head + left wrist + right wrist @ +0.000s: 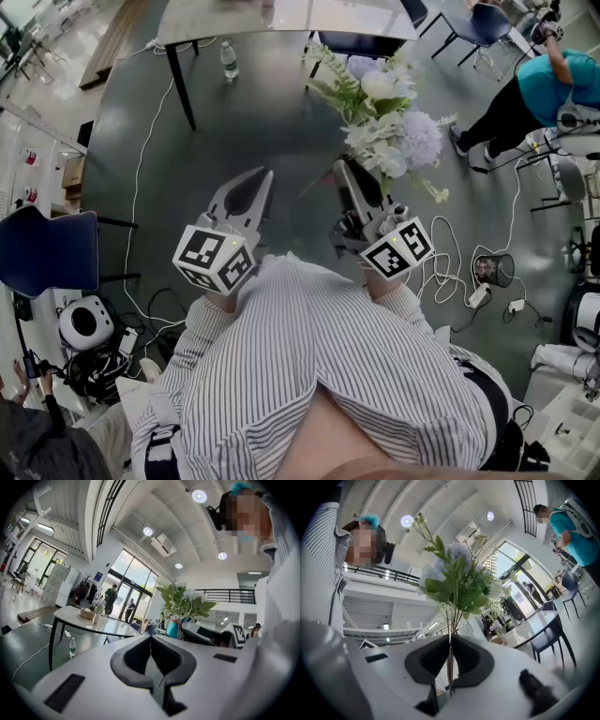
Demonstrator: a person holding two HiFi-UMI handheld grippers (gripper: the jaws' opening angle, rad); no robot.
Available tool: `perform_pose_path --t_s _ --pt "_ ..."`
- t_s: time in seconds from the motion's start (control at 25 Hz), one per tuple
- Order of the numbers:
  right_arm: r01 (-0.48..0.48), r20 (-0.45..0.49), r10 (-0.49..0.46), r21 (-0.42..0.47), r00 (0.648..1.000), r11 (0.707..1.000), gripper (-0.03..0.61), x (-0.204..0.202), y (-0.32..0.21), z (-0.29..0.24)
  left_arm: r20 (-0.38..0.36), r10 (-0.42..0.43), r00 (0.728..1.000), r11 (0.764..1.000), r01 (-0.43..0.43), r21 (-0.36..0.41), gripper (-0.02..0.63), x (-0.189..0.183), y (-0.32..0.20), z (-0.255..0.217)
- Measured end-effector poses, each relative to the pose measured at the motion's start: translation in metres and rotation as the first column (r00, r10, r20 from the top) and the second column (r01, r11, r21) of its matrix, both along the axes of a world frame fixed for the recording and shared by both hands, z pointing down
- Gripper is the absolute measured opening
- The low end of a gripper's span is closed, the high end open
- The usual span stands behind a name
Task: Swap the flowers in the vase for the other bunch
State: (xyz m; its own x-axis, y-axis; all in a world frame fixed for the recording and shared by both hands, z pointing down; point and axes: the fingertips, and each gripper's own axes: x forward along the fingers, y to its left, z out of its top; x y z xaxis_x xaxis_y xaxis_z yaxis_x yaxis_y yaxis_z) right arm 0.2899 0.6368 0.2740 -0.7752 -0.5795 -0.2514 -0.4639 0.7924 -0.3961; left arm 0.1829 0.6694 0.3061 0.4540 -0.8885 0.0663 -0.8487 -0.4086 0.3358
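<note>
The right gripper (349, 183), centre of the head view, is clamped on the thin stems (450, 660) of the white-and-lilac bunch (389, 122), which fans toward the upper right. The left gripper (255, 183) beside it is closed on nothing. The vase (97, 618) stands on the table (108, 626) at middle left of the left gripper view (flowers in it, it seems). Best to keep the stems firmly pinched and the bunch upright on approach, and to open the left jaws to lift the old flowers out first.

No legible text, label or number anywhere.
</note>
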Motion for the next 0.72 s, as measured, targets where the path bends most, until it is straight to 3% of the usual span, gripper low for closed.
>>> perform_pose_path --t_s 0.24,0.44,0.72 --pt "-0.014 -0.001 0.014 -0.022 1.000 1.000 0.035 0.003 0.001 0.002 0.043 -0.028 0.999 1.000 0.028 -0.002 0.012 0.001 0.004 0.006" --pt "-0.012 -0.015 0.012 -0.010 1.000 1.000 0.035 0.003 0.003 0.001 0.021 -0.070 0.997 0.998 0.070 -0.003 0.012 -0.008 0.004 0.008" --pt "0.003 -0.034 -0.004 -0.026 0.999 1.000 0.035 0.002 0.002 0.006 0.012 -0.043 0.999 0.998 0.043 -0.035 0.012 0.006 -0.003 0.014"
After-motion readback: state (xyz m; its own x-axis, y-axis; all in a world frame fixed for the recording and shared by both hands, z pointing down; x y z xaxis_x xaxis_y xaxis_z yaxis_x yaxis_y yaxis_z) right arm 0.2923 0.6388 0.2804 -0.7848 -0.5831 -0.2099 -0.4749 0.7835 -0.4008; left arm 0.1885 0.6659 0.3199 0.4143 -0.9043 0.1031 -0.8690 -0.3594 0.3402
